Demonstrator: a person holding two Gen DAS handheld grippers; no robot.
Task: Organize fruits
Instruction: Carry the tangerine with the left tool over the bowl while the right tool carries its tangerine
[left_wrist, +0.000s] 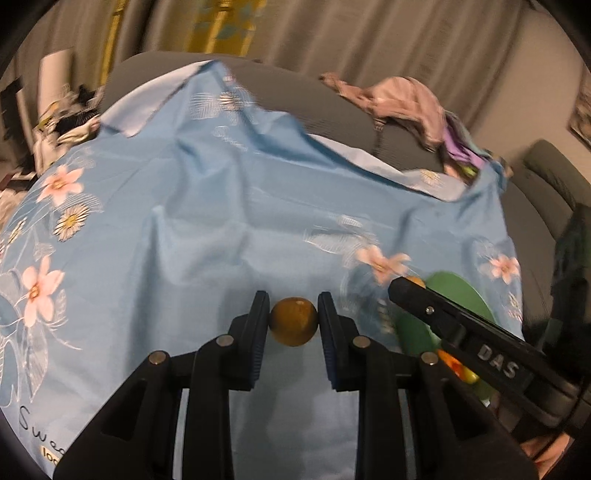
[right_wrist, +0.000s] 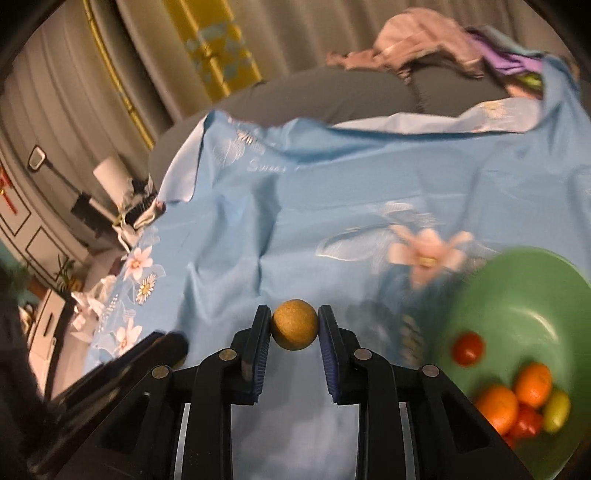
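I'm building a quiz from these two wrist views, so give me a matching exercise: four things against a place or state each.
Things:
1. left gripper
2. green bowl
3. pink garment
4. red tomato

Places or states:
A. on the grey sofa back
B. inside the bowl
C. shut on a brownish round fruit
D. on the blue floral cloth, at the right

Pairs: 1-C, 2-D, 3-A, 4-B

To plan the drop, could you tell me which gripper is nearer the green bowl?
Right. The right gripper is beside the bowl; the left gripper is beyond it.
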